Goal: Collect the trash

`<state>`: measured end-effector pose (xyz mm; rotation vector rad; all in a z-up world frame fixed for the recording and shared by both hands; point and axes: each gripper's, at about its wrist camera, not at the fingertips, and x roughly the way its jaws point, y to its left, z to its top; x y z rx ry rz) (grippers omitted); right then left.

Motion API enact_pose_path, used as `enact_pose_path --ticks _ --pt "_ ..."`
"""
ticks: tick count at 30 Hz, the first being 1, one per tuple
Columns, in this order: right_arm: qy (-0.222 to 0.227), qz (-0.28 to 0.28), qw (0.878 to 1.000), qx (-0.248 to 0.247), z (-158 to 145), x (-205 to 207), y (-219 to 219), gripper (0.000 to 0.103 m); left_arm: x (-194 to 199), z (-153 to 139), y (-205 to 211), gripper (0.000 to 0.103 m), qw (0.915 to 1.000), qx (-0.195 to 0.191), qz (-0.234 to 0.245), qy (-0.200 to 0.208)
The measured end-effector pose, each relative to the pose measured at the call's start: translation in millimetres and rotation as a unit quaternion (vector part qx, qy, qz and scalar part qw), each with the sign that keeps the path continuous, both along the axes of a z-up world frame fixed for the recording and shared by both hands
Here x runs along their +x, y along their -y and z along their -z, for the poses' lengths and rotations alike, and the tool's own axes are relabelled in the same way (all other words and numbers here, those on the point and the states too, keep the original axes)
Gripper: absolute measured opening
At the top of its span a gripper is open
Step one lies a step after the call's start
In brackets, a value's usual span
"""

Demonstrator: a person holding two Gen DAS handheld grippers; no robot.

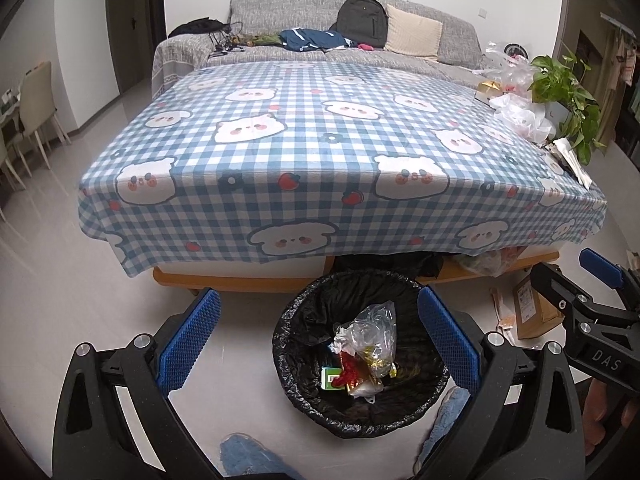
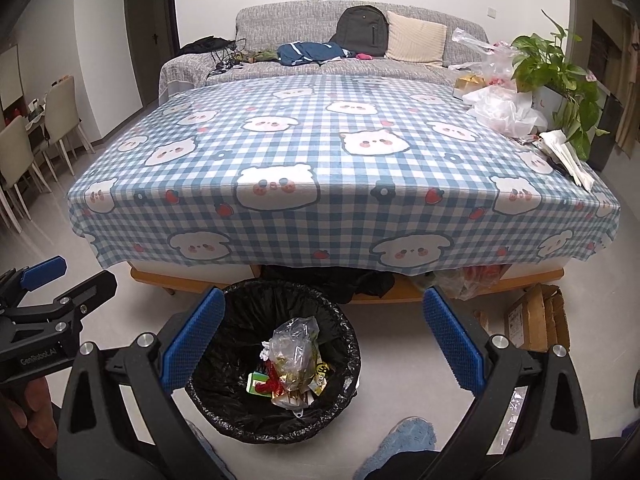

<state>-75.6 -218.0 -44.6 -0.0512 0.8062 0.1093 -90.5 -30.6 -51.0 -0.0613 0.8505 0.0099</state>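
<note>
A trash bin (image 1: 304, 408) (image 2: 240, 420) lined with a black bag stands on the floor in front of the table. Inside lie a crumpled clear plastic bag (image 1: 374, 334) (image 2: 292, 344), red and gold wrappers and a small green carton (image 1: 331, 378) (image 2: 256, 383). My left gripper (image 1: 318, 344) is open and empty, its blue pads either side of the bin from above. My right gripper (image 2: 324, 340) is open and empty, held above the bin's right side. Each gripper shows at the edge of the other's view.
The table (image 1: 304, 152) (image 2: 320, 152) wears a blue checked cloth with bear prints. At its right end lie plastic bags (image 2: 504, 112), papers (image 2: 568, 156) and a potted plant (image 2: 556, 68). A cardboard box (image 2: 536, 320) sits on the floor at right. A sofa (image 2: 360, 36) stands behind, chairs (image 2: 60, 116) at left.
</note>
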Motion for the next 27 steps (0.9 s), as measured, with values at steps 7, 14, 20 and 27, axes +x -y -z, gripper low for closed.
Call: enact_pose_path --ticks 7,14,20,27 --pt "0.001 0.001 1.000 0.002 -1.6 -1.2 1.0 0.095 0.5 -0.1 0.9 0.097 1.0000 0.001 0.001 0.000" --pt "0.001 0.001 1.000 0.001 -2.2 -1.1 1.3 0.095 0.8 0.1 2.0 0.097 1.0000 0.002 0.002 -0.001" --pt "0.001 0.000 1.000 0.001 -2.5 -0.9 1.2 0.095 1.0 0.0 1.7 0.097 1.0000 0.000 0.002 -0.001" --pt "0.002 0.000 1.000 0.001 -3.9 -0.9 1.4 0.095 1.8 2.6 2.5 0.097 1.0000 -0.004 0.000 -0.006"
